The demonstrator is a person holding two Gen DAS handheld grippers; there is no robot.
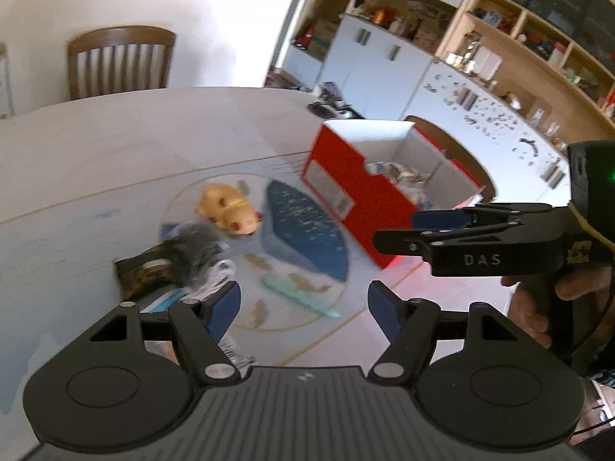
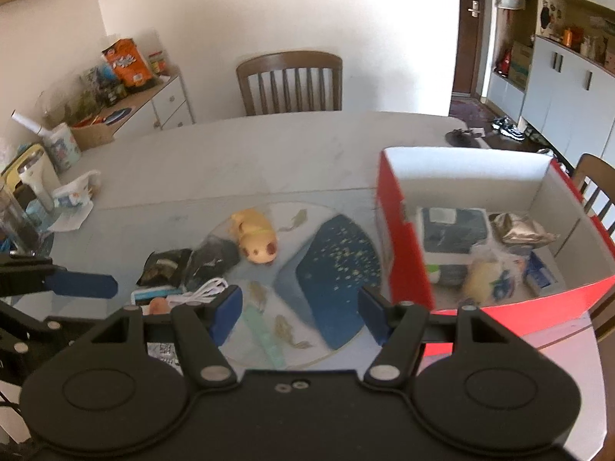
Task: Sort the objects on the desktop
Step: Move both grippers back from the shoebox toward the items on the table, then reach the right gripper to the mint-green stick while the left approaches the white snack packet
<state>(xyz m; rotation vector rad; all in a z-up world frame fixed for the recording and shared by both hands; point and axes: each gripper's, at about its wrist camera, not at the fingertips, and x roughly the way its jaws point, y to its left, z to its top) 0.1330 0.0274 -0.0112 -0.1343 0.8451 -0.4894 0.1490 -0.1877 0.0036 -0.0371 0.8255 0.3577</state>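
Loose items lie on a round glass mat (image 2: pixel 307 207): a yellow pig toy (image 2: pixel 257 244) (image 1: pixel 226 211), a dark blue fan-shaped piece (image 2: pixel 334 269) (image 1: pixel 307 226), a black pouch (image 2: pixel 215 257), a dark packet (image 2: pixel 161 265), a white cable (image 2: pixel 200 292) and a teal strip (image 2: pixel 265 330). To their right stands an open red box (image 2: pixel 403 238) (image 1: pixel 357 199) that holds a white-and-blue carton (image 2: pixel 453 238), a silver packet (image 2: pixel 519 230) and a bagged yellow thing (image 2: pixel 484 276). My left gripper (image 1: pixel 303 307) hangs open over the mat. Beside the box my right gripper (image 2: pixel 300 313) (image 1: pixel 403 228) is open too. Neither holds anything.
The pale table (image 2: pixel 269 153) has a wooden chair (image 2: pixel 288 80) behind it and another (image 2: pixel 599 184) at the right. A crumpled tissue pack (image 2: pixel 75 196) and a jug (image 2: pixel 34 176) sit at the table's left. A side cabinet (image 2: pixel 161 103) carries snack bags.
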